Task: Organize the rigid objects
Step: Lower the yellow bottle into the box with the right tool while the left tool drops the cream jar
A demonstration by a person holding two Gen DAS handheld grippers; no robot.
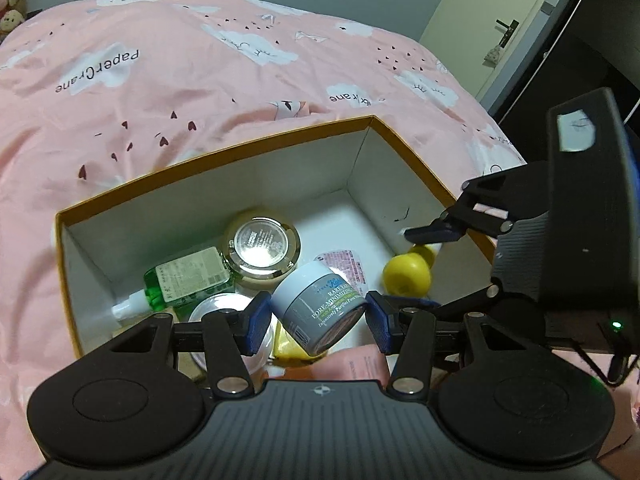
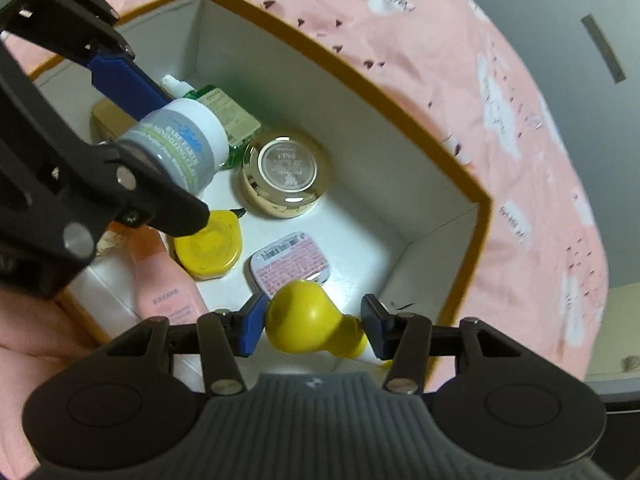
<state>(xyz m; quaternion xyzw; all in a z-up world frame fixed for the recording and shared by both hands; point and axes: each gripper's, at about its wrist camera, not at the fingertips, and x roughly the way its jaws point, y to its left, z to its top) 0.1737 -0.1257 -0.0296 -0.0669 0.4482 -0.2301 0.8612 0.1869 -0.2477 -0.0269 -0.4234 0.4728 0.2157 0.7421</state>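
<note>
Left jaws: the left gripper (image 1: 318, 320) is closed on the grey jar (image 1: 320, 306), pads on opposite sides, jar tilted, lid end up and away.
Right jaws: the right gripper (image 2: 316, 330) pinches the yellow bulb (image 2: 304, 318); its long axis runs across the jaws, narrow white neck by the right pad.
Place: both hang over the box (image 2: 486, 216) on the bed (image 1: 200, 80). The right one is nearer the bare corner.
Below: gold jar (image 2: 286, 172), green bottle (image 1: 188, 276), pink packet (image 2: 290, 258), yellow case (image 2: 208, 248), pink bottle (image 2: 164, 280).
Free floor: seems widest beyond the packet, though shadow blurs it.
</note>
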